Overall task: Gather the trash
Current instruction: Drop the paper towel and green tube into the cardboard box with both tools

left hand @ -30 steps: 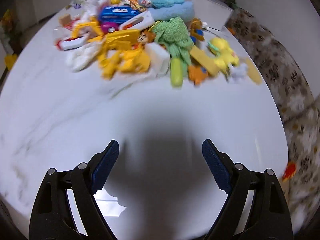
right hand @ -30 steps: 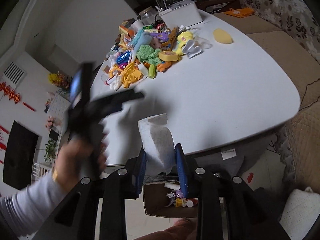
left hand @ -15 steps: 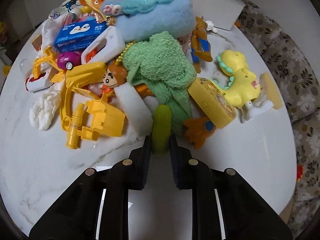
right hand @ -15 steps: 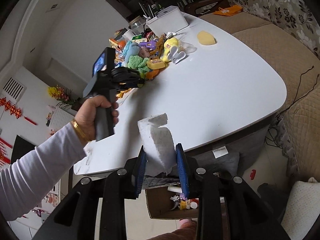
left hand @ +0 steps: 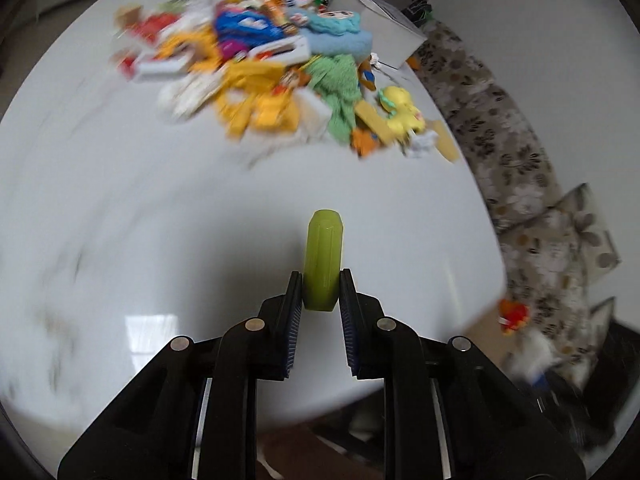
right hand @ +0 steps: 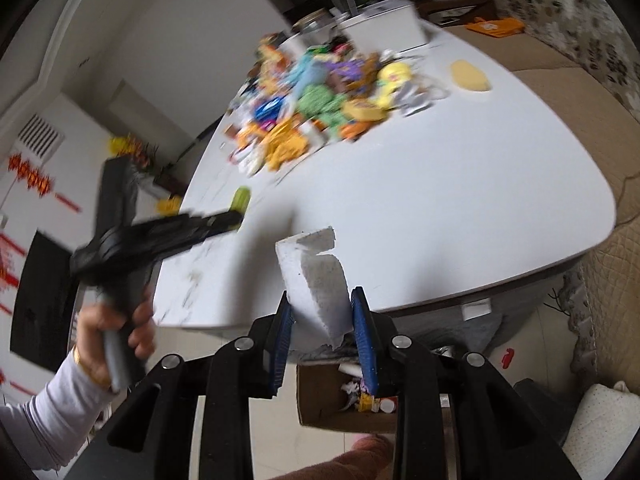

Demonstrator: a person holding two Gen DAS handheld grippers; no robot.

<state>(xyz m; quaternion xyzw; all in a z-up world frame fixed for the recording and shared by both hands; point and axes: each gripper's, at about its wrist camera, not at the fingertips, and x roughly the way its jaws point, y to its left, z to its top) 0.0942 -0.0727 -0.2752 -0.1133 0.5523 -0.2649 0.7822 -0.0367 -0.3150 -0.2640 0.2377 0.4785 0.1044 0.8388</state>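
My left gripper (left hand: 320,276) is shut on a lime-green plastic stick (left hand: 322,258) and holds it above the near part of the white table (left hand: 120,200), away from the pile. It also shows in the right wrist view (right hand: 236,216), blurred, with the green stick (right hand: 241,198) in its tips. My right gripper (right hand: 322,308) is shut on a chunk of white foam (right hand: 316,276) beyond the table's near edge, above a cardboard box (right hand: 332,404) that holds trash on the floor.
A pile of toys, wrappers and cloth (left hand: 272,68) covers the far half of the table. A white bin (right hand: 384,28) stands behind it. A flowered sofa (left hand: 520,168) runs along the right. A yellow sponge (right hand: 470,76) lies on the table.
My left gripper has pulled back from the pile with the green stick in it. My right gripper still holds the foam and has shifted a little over the box.
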